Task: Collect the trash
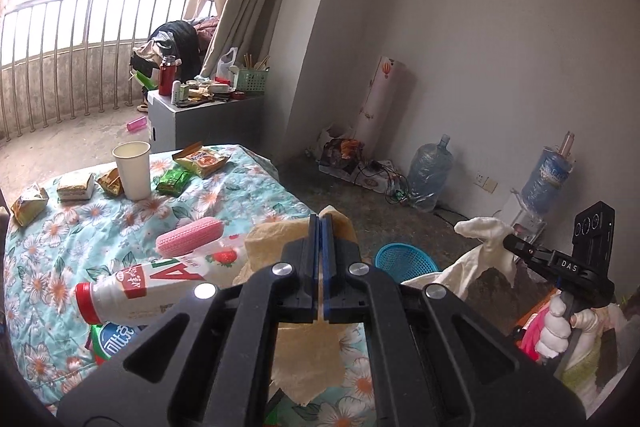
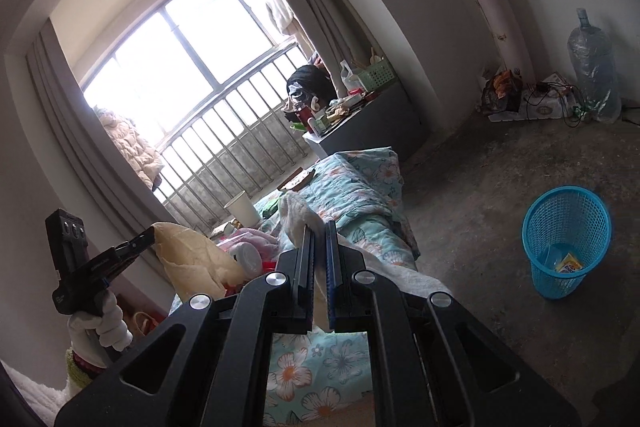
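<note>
My left gripper [image 1: 320,219] is shut on a crumpled tan paper [image 1: 304,359], held up over the floral bedspread [image 1: 80,227]. In the right wrist view that left gripper [image 2: 146,237] appears at the left with the tan paper [image 2: 196,259] hanging from its tips. My right gripper [image 2: 319,227] is shut on a white tissue [image 2: 296,215]. In the left wrist view the right gripper [image 1: 510,243] is off to the right, the white tissue [image 1: 480,255] drooping from it. A blue mesh basket [image 2: 566,239] stands on the floor to the right, with wrappers inside; its rim [image 1: 404,261] shows beyond the bed.
On the bed lie a paper cup [image 1: 132,171], several snack wrappers [image 1: 200,159], a pink ribbed item [image 1: 188,237] and a milk bottle [image 1: 136,291]. A cluttered grey cabinet [image 1: 200,115] stands behind. Water jugs [image 1: 430,171] line the wall, with bare concrete floor [image 2: 480,187] around the basket.
</note>
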